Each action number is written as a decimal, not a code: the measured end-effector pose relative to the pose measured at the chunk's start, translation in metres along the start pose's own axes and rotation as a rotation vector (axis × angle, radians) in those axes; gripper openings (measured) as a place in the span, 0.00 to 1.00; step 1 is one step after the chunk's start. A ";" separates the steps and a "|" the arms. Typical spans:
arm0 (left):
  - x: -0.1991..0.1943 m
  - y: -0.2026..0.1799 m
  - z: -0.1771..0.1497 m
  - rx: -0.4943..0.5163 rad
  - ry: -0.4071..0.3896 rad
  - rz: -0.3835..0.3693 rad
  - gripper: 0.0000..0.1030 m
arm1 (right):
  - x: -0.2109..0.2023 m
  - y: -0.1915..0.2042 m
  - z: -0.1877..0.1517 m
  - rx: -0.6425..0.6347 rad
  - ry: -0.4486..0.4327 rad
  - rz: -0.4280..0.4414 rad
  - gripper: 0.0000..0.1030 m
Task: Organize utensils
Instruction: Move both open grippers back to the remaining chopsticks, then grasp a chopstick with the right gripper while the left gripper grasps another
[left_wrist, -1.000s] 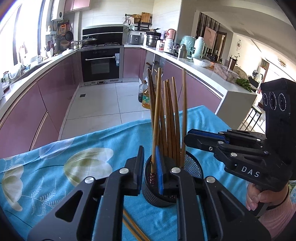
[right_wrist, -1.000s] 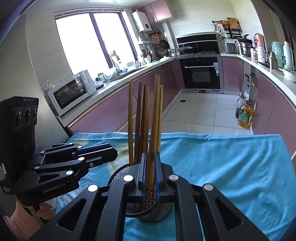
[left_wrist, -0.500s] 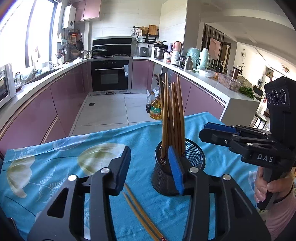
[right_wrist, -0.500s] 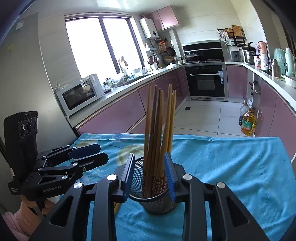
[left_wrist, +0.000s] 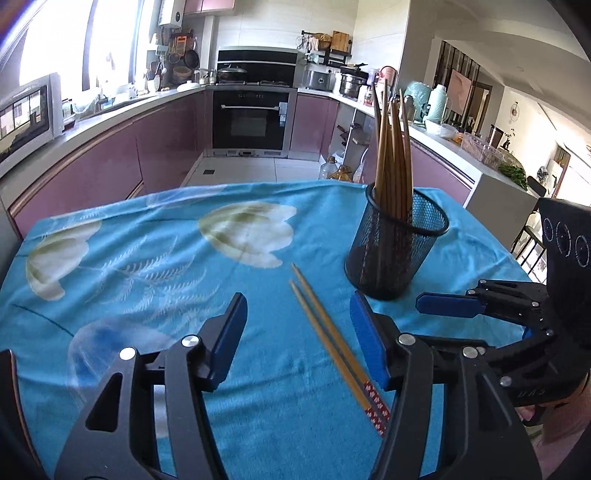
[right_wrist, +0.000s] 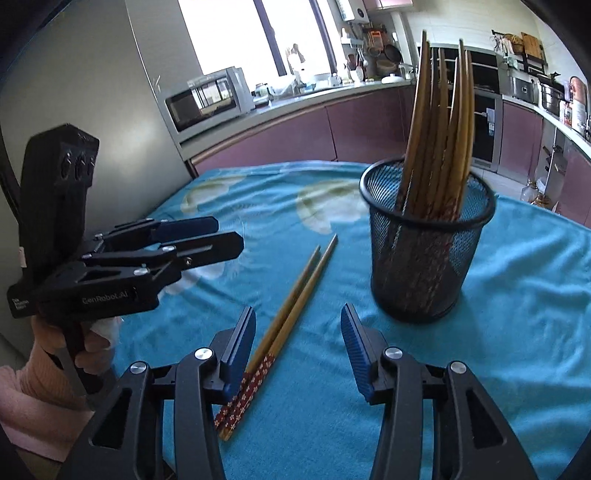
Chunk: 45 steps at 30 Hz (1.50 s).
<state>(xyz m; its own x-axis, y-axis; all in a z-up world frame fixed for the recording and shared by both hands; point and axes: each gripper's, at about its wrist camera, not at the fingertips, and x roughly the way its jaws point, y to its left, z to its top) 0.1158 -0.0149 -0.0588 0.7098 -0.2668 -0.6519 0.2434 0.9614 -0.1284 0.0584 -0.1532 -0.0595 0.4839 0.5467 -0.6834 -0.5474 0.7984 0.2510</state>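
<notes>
A black mesh holder (left_wrist: 397, 245) (right_wrist: 424, 254) stands on the blue cloth with several wooden chopsticks (left_wrist: 391, 155) (right_wrist: 437, 147) upright in it. Two loose chopsticks (left_wrist: 332, 339) (right_wrist: 291, 314) with red patterned ends lie side by side on the cloth in front of the holder. My left gripper (left_wrist: 299, 332) hovers above them, its jaws opening, nothing between the pads. My right gripper (right_wrist: 297, 343) also hovers low over the pair, jaws opening and empty; the pair runs under its left finger. Each gripper shows in the other's view: the right (left_wrist: 443, 306), the left (right_wrist: 207, 236).
The blue flowered cloth (left_wrist: 147, 258) covers the table; its far edge drops to a tiled kitchen floor. Purple cabinets, an oven and a microwave (right_wrist: 207, 99) stand beyond. A hand in a pink sleeve (right_wrist: 40, 380) holds the left gripper.
Both grippers let go of the chopsticks they held in the holder, opened, and drew back and down. The two loose chopsticks now lie in front of them.
</notes>
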 end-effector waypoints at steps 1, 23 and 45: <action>0.002 0.002 -0.008 -0.007 0.011 0.002 0.56 | 0.006 0.003 -0.004 0.000 0.019 0.003 0.45; 0.009 0.003 -0.040 -0.045 0.089 -0.011 0.56 | 0.030 0.017 -0.026 0.005 0.086 -0.066 0.30; 0.039 -0.035 -0.048 0.051 0.187 -0.063 0.31 | 0.011 -0.012 -0.040 0.157 0.095 -0.020 0.06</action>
<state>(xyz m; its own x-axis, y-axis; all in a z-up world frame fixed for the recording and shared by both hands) 0.1035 -0.0555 -0.1155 0.5584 -0.3049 -0.7715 0.3204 0.9371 -0.1384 0.0433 -0.1670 -0.0978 0.4232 0.5099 -0.7489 -0.4212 0.8426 0.3356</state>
